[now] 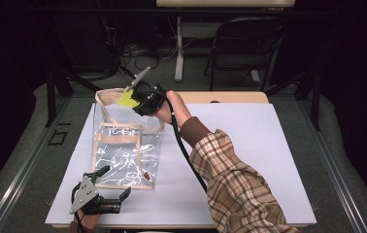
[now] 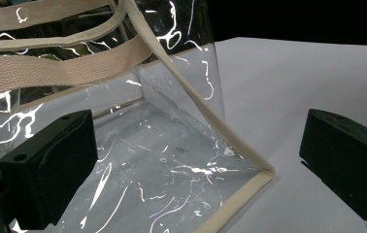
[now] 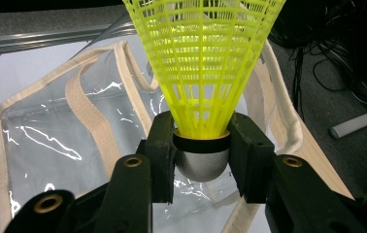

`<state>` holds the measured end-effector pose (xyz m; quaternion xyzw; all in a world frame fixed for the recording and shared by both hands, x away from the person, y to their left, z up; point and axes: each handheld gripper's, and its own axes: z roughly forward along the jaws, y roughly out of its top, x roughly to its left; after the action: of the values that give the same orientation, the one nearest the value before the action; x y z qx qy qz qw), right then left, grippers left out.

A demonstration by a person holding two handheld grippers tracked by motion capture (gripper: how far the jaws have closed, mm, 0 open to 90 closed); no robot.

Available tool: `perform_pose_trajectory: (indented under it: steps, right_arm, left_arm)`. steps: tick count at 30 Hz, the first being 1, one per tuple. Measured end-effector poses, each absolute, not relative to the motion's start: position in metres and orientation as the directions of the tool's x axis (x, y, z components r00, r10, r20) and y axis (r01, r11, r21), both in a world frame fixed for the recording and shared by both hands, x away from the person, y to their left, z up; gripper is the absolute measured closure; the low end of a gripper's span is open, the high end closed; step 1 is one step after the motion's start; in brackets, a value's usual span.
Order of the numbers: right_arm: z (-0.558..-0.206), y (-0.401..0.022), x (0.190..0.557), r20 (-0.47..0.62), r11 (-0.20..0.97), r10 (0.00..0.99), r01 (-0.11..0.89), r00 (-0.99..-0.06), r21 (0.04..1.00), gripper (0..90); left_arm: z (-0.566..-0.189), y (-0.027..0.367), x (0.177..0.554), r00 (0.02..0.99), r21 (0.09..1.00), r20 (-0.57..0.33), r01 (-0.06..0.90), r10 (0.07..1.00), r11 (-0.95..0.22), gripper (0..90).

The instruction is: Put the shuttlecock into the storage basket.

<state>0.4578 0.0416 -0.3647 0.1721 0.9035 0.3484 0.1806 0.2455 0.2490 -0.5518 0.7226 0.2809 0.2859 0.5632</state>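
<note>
Right gripper (image 3: pixel 202 160) pinching the shuttlecock (image 3: pixel 203 63) above the clear bag (image 1: pixel 125 150); the floppy rim could deflect its drop

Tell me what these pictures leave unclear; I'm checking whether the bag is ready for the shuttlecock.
- Shuttlecock: its skirt's top is cut off by the upper edge of the right gripper view; in the high view it is small, half hidden by the right hand-held gripper.
- Clear bag: glare hides its floor in every view.
- Left hand-held gripper: its hand is cut off by the high view's bottom edge.
</note>
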Motion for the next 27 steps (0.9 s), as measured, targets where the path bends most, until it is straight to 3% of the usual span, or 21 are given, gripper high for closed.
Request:
perform_pose_trajectory:
  steps: [27]
  right_arm:
    - [-0.377,0.056,0.463,-0.211,0.729,0.444,0.214,-0.871,0.651,64.4]
  left_arm:
    - [-0.552,0.249,0.246,0.680,0.975,0.097,0.081,0.727,-0.206,0.0]
